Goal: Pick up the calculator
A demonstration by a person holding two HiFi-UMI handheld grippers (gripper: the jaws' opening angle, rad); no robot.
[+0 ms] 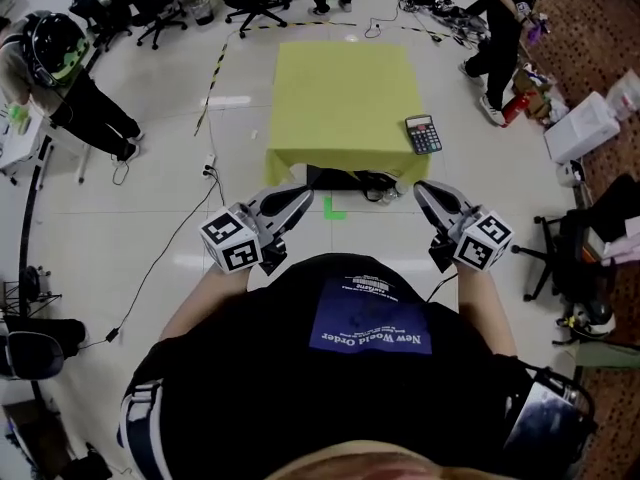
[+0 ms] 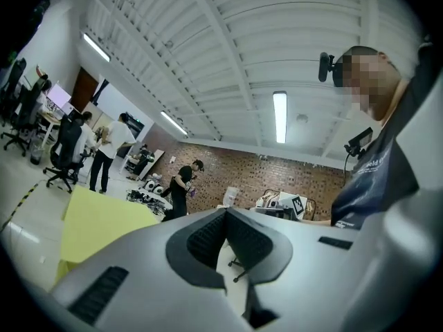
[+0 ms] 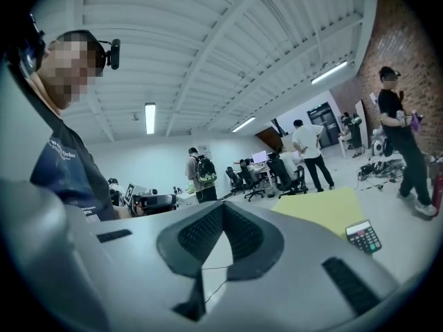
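Fingers (image 2: 208, 237) on left gripper (image 1: 306, 193) and right gripper (image 1: 419, 186) meet, empty; right gripper view catches the calculator (image 3: 363, 236).

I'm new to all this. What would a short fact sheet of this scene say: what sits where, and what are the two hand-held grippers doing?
Table: covered by a yellow cloth, ahead of the person
Calculator: flat on the table's near right corner, nothing touching it
Left gripper: jaws together, empty, short of the table
Right gripper: jaws together, empty, short of the table
Task status: calculator not yet picked up
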